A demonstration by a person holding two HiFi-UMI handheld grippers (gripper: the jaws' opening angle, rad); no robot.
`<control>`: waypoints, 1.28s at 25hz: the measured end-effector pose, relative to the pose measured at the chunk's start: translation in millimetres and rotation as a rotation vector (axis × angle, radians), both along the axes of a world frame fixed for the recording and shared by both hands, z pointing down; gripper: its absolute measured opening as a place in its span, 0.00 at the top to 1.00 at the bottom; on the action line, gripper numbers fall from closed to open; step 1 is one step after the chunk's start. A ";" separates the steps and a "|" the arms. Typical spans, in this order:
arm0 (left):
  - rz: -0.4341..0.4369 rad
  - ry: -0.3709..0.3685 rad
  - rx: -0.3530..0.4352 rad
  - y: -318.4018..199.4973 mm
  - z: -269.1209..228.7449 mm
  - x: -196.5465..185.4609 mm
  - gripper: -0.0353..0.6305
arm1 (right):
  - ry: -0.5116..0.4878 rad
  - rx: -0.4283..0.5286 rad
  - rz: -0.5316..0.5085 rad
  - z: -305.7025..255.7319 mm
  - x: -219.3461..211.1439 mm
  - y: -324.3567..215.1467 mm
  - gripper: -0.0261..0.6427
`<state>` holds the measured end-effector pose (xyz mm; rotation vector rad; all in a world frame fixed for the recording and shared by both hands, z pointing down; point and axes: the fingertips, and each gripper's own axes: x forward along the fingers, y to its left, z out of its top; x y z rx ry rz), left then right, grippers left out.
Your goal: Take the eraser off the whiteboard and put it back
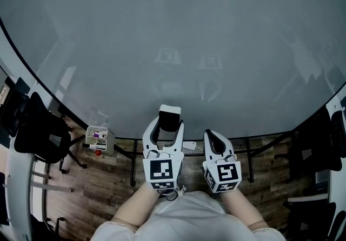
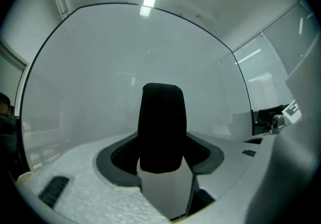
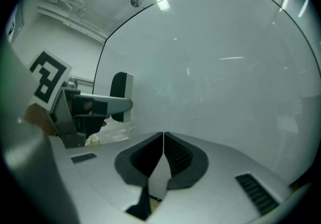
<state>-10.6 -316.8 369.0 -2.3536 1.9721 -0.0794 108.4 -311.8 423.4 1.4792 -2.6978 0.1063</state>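
- The left claw (image 1: pixel 169 125) is clamping the whiteboard eraser (image 2: pixel 161 127), its jaws spread only as wide as the eraser's body and pressing on both sides of it.
- In the left gripper view the eraser is standing upright between the jaws, showing its black felt face above a white body.
- The eraser is sitting low against the whiteboard (image 1: pixel 173 45), near the bottom edge. No view is showing clearly whether it is touching the surface or hanging just in front of it.
- The right claw (image 3: pixel 163 150) is carrying nothing, its jaws meeting in a thin seam. It is waiting just beside the left one and pointing at the same board.
- The board itself is looking blank, with only dim reflections of the two marker cubes.
- Judging progress: the grip is looking secure, so the taking half is under way or just finished.
- What is remaining, as I am reading it, is pressing the eraser flat back onto the board, opening the left claw and pulling clear without dragging the eraser along.
- Below, a small white box (image 1: pixel 97 138) is sitting near the wooden floor (image 1: pixel 102 191), playing no part.
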 end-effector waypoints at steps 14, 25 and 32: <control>-0.049 -0.006 0.042 -21.8 -29.4 -8.2 0.56 | -0.009 -0.017 0.012 2.6 7.3 -8.4 0.92; -0.062 0.102 0.056 -23.2 -32.7 -5.4 0.54 | 0.016 0.012 0.023 0.2 16.4 -3.7 0.92; -0.030 0.023 0.039 -2.7 -26.7 -1.2 0.53 | 0.013 0.006 0.025 1.3 15.7 5.6 0.92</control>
